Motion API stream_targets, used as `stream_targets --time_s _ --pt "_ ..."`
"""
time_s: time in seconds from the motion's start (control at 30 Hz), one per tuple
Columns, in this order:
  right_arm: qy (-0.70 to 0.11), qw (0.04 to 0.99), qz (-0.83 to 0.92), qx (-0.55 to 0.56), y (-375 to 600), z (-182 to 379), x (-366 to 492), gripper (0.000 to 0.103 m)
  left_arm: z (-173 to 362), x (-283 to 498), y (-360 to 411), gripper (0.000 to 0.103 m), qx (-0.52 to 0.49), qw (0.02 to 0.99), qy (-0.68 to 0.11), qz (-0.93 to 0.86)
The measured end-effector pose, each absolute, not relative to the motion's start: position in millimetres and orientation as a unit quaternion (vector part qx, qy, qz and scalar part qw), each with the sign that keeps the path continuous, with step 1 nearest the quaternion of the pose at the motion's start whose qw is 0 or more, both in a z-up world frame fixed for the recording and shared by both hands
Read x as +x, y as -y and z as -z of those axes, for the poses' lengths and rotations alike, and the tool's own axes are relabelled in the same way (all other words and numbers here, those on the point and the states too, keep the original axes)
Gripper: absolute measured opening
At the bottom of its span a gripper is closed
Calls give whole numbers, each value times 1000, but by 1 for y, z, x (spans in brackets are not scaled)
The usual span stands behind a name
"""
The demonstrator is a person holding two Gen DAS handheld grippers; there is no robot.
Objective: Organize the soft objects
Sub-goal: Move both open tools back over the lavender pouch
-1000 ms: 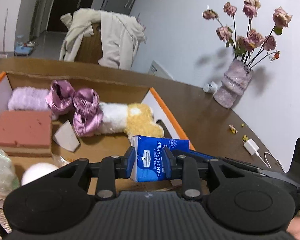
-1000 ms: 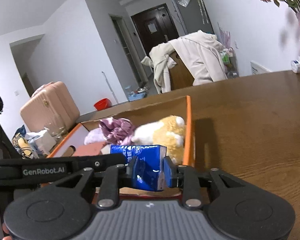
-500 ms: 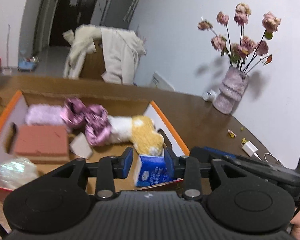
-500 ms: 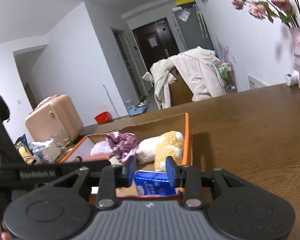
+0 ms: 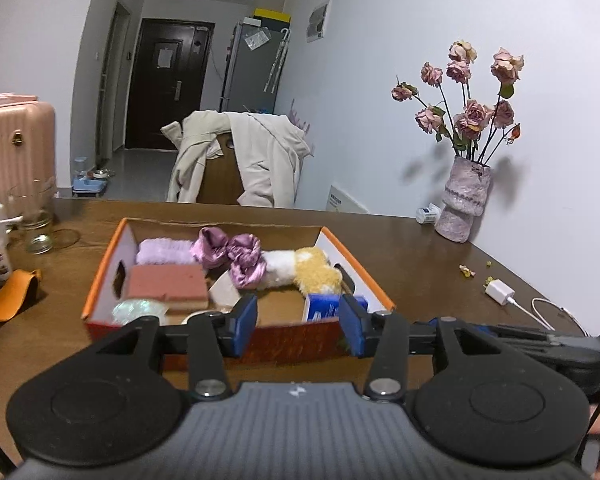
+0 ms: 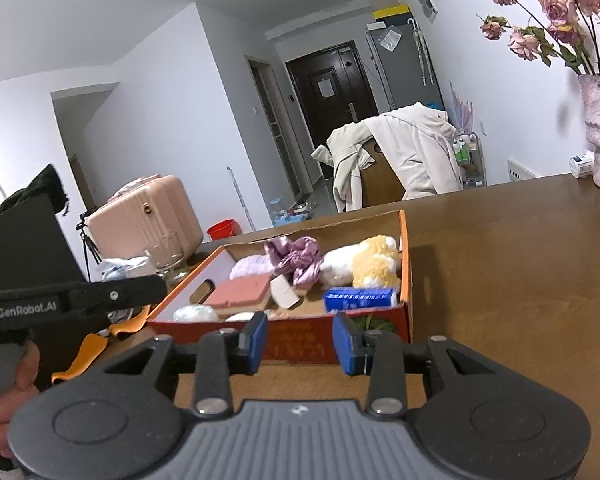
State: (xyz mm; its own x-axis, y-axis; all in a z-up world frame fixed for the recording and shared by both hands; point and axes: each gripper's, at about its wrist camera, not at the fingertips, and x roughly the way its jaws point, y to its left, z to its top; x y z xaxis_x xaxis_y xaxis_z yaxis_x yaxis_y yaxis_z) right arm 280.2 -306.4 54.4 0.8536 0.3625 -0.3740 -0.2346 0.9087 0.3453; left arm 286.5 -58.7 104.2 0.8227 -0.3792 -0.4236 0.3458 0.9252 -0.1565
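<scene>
Left wrist view: brown table (image 5: 412, 252), vase of dried roses (image 5: 462, 204) at far right. Orange box (image 5: 100, 292) ahead, holding sponge, satin scrunchies, plush toy (image 5: 300, 270) and blue tissue pack (image 5: 324, 307) at near right corner. Left gripper (image 5: 298, 322) fingers spread wide, empty.

Right wrist view: same box, tissue pack (image 6: 360, 299) lying flat inside. Right gripper (image 6: 298, 344) fingers wide apart, empty. Pack likely light, squashy, slick wrap; best pinched across short sides.

I see both views in dim, even indoor light with a bluish cast, the vase (image 5: 463, 199) far right of the fingers throwing soft shadows on the wall, straight lines bowing toward black fisheye corners, and the near gripper bodies slightly soft.
</scene>
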Motion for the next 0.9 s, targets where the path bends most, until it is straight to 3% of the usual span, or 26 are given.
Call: stream_targets --time_s 0.13,0.37,0.57,0.9 --pt "-221 953 -160 130 294 -52 253 47 -94 259 53 54 -10 958 -227 176" --pt "-237 951 -158 119 274 -39 205 47 -64 219 29 55 -23 951 -263 164" --pt "-253 948 -159 107 261 -26 181 47 -39 195 19 61 -21 942 -290 168" --pt "-265 944 -167 100 251 -19 172 47 -7 187 54 70 33 930 -309 197"
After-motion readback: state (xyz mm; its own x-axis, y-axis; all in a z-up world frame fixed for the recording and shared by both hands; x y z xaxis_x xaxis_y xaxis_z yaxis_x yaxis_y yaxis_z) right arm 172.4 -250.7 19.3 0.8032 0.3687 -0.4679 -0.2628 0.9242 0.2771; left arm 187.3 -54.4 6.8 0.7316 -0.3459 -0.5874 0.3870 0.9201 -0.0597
